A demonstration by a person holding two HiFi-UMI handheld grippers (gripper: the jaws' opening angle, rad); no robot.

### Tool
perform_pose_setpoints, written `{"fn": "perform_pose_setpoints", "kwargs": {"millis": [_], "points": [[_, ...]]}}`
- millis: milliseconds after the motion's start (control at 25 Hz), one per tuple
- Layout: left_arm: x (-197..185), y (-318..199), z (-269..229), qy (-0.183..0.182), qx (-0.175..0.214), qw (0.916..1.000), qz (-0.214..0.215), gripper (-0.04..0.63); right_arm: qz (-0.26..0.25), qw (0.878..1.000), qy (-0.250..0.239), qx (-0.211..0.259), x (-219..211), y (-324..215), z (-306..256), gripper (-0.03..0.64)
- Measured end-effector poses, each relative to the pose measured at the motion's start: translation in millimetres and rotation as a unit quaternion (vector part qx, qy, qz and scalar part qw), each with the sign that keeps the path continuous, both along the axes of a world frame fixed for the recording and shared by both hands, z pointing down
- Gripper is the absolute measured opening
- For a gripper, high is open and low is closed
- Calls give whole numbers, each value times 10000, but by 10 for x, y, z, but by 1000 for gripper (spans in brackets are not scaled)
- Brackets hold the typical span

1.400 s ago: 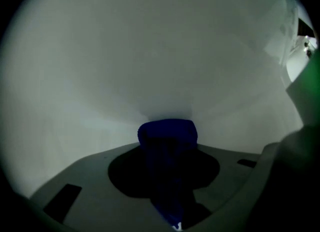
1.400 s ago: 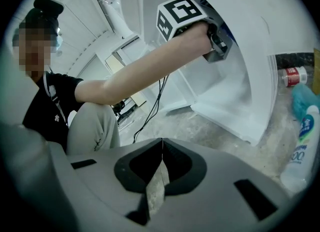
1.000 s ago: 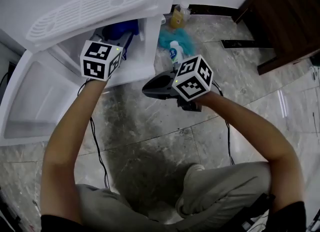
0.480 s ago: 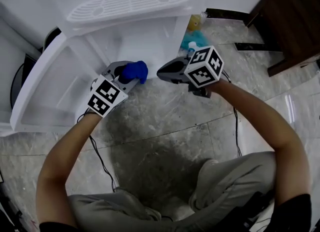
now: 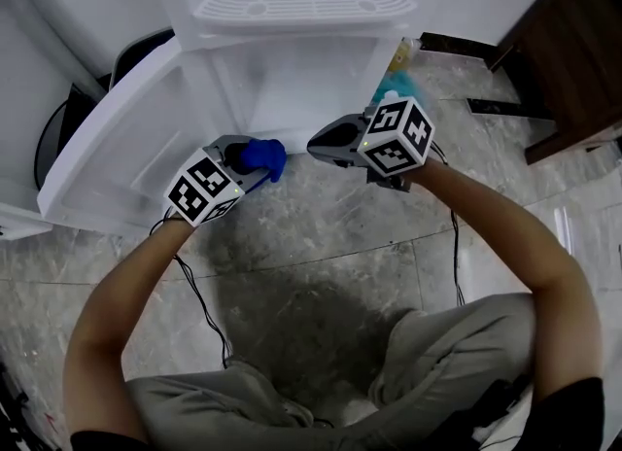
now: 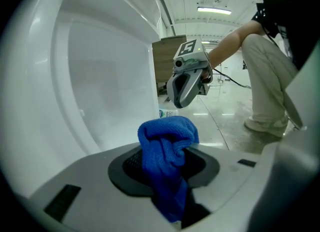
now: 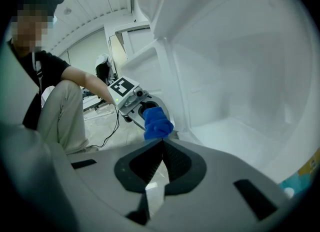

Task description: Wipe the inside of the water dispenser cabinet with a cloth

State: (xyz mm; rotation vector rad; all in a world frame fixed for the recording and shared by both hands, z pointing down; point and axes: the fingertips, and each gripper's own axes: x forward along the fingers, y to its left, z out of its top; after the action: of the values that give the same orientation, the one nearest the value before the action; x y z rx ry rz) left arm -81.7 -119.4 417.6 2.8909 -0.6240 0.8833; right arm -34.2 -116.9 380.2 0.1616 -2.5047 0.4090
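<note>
Around you: floor, furniture and some clutter.
Under you lies a grey marbled tile floor (image 5: 321,274), and a thin black cable (image 5: 199,308) trails across it on your left. Dark wooden furniture (image 5: 573,60) stands at your upper right. A yellowish bottle (image 5: 403,53) and a teal bundle (image 5: 391,82) sit close together on the floor. A ceiling light (image 6: 214,10) glows overhead.

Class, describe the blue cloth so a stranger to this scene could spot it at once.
Find the open white cabinet. At its front edge, the left gripper pinches a bunched cloth. It is deep blue, unlike the paler turquoise thing on the floor beside the cabinet.
</note>
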Motion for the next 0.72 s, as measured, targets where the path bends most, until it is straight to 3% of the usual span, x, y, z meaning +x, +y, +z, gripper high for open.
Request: {"fn": "perform_pose_setpoints", "kwargs": {"millis": [240, 720], "points": [[-79, -38, -68, -153, 154, 9998, -50, 135, -237, 9995, 201, 72, -69, 92, 10, -2], [-6, 29, 22, -355, 106, 9991, 214, 135, -597, 9958, 693, 97, 17, 261, 244, -2]]}}
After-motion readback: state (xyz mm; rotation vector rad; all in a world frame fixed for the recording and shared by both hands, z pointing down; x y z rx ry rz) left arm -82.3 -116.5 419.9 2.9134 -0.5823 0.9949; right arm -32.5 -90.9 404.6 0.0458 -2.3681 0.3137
